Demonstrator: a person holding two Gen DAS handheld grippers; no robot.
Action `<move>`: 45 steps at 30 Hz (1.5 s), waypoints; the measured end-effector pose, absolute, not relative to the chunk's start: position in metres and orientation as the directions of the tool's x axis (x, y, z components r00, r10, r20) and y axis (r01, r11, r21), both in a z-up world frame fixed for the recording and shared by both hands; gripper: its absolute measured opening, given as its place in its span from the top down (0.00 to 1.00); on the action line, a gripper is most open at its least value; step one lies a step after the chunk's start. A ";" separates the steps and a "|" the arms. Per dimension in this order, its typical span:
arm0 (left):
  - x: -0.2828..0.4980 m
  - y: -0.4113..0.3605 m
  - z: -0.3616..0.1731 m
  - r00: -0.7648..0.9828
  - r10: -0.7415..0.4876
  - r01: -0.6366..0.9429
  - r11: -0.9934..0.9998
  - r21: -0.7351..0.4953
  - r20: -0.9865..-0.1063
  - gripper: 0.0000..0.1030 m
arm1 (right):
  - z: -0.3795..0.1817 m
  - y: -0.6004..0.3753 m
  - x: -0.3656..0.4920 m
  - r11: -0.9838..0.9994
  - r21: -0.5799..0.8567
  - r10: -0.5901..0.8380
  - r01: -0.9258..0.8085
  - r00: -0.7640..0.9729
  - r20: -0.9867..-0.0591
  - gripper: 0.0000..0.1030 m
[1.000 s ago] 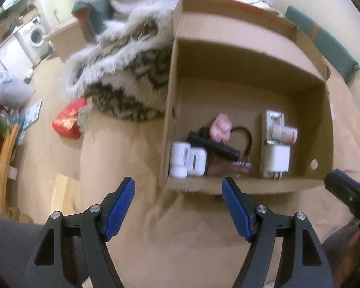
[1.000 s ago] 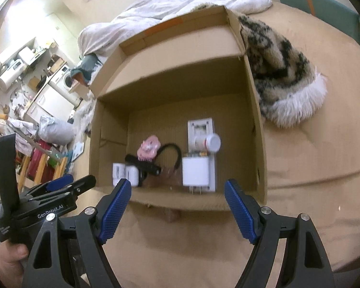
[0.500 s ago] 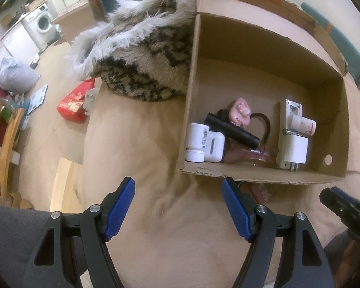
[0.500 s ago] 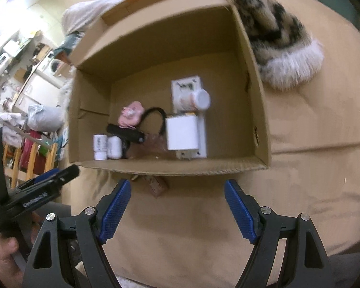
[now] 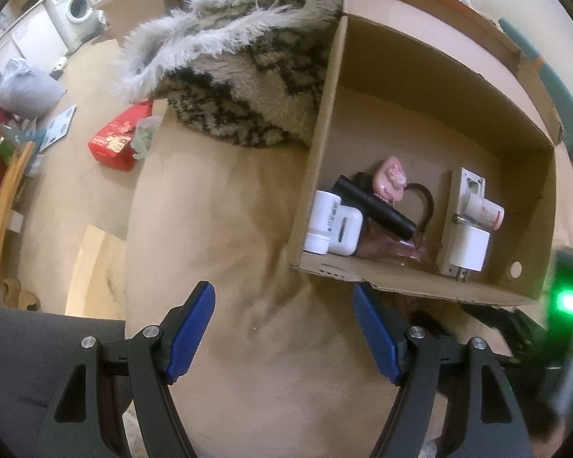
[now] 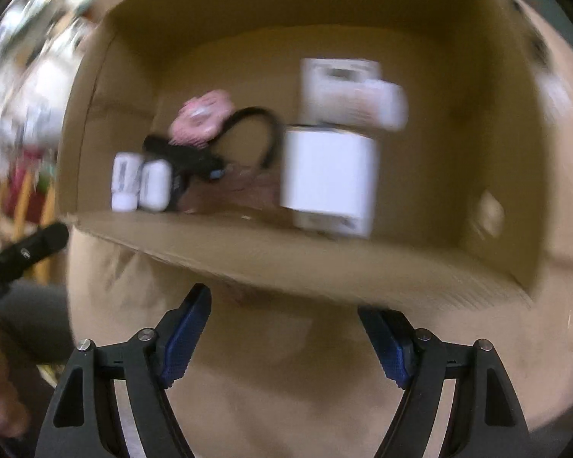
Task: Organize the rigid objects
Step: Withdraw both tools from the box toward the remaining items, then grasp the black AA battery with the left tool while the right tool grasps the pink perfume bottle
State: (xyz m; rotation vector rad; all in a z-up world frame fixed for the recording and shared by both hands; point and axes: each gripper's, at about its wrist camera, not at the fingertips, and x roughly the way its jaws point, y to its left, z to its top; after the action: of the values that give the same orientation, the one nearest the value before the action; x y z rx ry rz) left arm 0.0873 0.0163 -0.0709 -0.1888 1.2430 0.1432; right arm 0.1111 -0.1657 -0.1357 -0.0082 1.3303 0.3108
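An open cardboard box (image 5: 420, 122) lies on a tan sheet and holds several items: a white bottle (image 5: 322, 221), a white case (image 5: 347, 231), a black flashlight (image 5: 378, 212), a pink toy (image 5: 391, 183), a white charger (image 5: 466, 250) and a small white tube (image 5: 485, 212). The box also fills the blurred right wrist view (image 6: 477, 278), with the charger (image 6: 328, 175) and bottle (image 6: 124, 179) inside. My left gripper (image 5: 284, 336) is open and empty in front of the box's near left corner. My right gripper (image 6: 286, 337) is open and empty just below the box's front edge.
A furry patterned blanket (image 5: 244, 76) lies against the box's left side. A red packet (image 5: 118, 141) lies on the floor at the left, by a wooden chair (image 5: 4, 194). A washing machine (image 5: 76, 11) stands far back. The other gripper's body with a green light (image 5: 569, 301) shows at right.
Both grippers have moved closer to the box's front edge, the right one fast enough to blur its view. Both stay open and empty. The box's contents have not moved.
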 end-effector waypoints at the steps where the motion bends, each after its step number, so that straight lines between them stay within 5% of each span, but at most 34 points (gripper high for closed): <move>1: 0.087 0.015 -0.070 0.321 0.012 -0.205 0.977 -0.057 -0.947 0.30 | -0.140 -0.156 0.114 0.957 0.153 0.205 -0.248 0.201 -0.958 0.19; 7: 0.084 0.015 -0.073 0.322 0.047 -0.191 0.981 -0.016 -0.946 0.30 | -0.163 -0.118 0.116 0.937 0.056 0.136 -0.345 0.214 -0.967 0.46; 10: 0.084 0.019 -0.075 0.317 0.043 -0.208 0.978 -0.025 -0.947 0.30 | -0.161 -0.115 0.114 0.930 0.050 0.143 -0.363 0.234 -0.962 0.68; 14: 0.085 0.014 -0.077 0.318 0.058 -0.189 0.982 -0.004 -0.946 0.30 | -0.156 -0.120 0.108 0.926 0.071 0.163 -0.370 0.222 -0.962 0.73; 31: 0.102 -0.071 -0.137 0.184 -0.031 0.112 0.994 -0.011 -0.982 0.34 | -0.128 -0.199 0.064 0.965 0.240 0.255 -0.103 0.174 -0.951 0.74; 45: 0.151 -0.096 -0.169 0.171 0.012 0.117 0.993 0.032 -0.985 0.44 | -0.116 -0.232 0.067 0.950 0.303 0.312 -0.071 0.201 -0.929 0.74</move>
State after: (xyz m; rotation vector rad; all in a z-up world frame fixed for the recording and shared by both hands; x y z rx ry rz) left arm 0.1509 -0.0961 -0.1689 0.1093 1.3979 -0.0750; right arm 0.0668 -0.2320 -0.1157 0.2103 1.3450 0.2704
